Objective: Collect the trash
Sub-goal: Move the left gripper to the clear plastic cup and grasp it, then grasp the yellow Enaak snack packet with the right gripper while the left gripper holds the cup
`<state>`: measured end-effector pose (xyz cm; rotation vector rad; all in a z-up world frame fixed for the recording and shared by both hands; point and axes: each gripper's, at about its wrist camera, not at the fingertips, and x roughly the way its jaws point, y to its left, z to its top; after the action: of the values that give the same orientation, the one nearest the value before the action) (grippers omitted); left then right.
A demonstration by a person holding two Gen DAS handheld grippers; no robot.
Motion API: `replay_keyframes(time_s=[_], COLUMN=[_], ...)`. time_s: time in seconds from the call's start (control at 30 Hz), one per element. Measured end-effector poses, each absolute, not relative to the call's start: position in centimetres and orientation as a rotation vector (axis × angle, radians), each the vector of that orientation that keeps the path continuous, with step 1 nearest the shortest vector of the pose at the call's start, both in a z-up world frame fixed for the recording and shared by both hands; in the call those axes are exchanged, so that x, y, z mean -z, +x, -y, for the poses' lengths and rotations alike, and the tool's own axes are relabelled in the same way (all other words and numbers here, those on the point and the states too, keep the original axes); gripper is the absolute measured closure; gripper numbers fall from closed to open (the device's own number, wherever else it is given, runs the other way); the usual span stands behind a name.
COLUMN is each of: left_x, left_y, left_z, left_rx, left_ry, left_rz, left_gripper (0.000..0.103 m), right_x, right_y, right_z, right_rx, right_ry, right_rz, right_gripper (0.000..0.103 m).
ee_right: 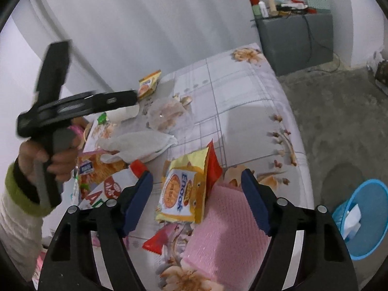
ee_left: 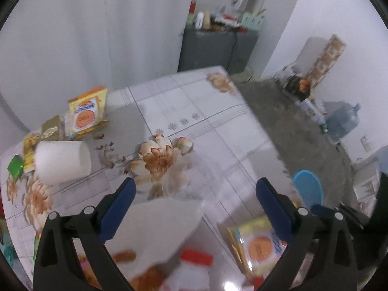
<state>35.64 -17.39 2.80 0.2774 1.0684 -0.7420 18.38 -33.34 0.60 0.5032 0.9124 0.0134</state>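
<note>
The right hand-held gripper (ee_right: 196, 201) hangs with its blue fingers spread apart and empty, the yellow crinkled foil snack packet (ee_right: 182, 195) lying on the floral-printed desk (ee_right: 242, 101) between and just ahead of them. Closing low could also catch the pink textured foam sheet (ee_right: 225, 220) beside it. The left hand-held gripper (ee_left: 195, 208) is likewise wide apart over a thin white paper tissue (ee_left: 157, 228); so light a sheet may slip or flutter short of the round blue plastic bin (ee_right: 363, 215) standing on the floor to the right.
</note>
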Motion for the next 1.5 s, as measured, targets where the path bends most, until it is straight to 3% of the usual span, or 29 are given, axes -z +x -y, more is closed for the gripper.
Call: replay_keyframes(time_s=[0.17,0.4,0.5,0.73,1.07,1.2,1.37,1.5], left_x=[1.1,2.8,2.6,1.2,-4.4,-6.1,-7.0,-7.4], left_y=[37.8,38.6,38.5,38.6,37.1,35.8,34.0,33.1], left_z=[20.0,20.1,19.9,19.0,16.9,16.0,15.2,14.5], left_rx=[0.711,0.714,0.705,0.693,0.702,0.707,0.714,0.718], left_ry=[0.327,0.285,0.284,0.242,0.158,0.141,0.131,0.123], left_rz=[-1.163,-1.214,-1.189,-1.132,-1.013,-0.980,-0.965,-0.956], left_gripper=[0.014,0.034,0.035,0.036,0.036,0.036,0.036,0.036], right_x=[0.9,1.4,1.3,-0.1,-2.4,-1.7,-1.2,-1.1], right_y=[19.9,20.5,20.3,19.3,18.4,18.5,17.3,16.3], right_z=[33.7,33.2,33.0,32.4,32.2,30.8,29.3,28.9], right_rx=[-0.031,-0.061,-0.065,-0.077,-0.164,-0.095,-0.021,0.014], right_ry=[0.513,0.491,0.487,0.461,0.540,0.427,0.293,0.243], right_rz=[-0.959,-0.983,-0.981,-0.927,-0.856,-0.890,-0.896,-0.886], right_gripper=[0.040,0.067,0.080,0.092,0.094,0.083,0.081,0.068])
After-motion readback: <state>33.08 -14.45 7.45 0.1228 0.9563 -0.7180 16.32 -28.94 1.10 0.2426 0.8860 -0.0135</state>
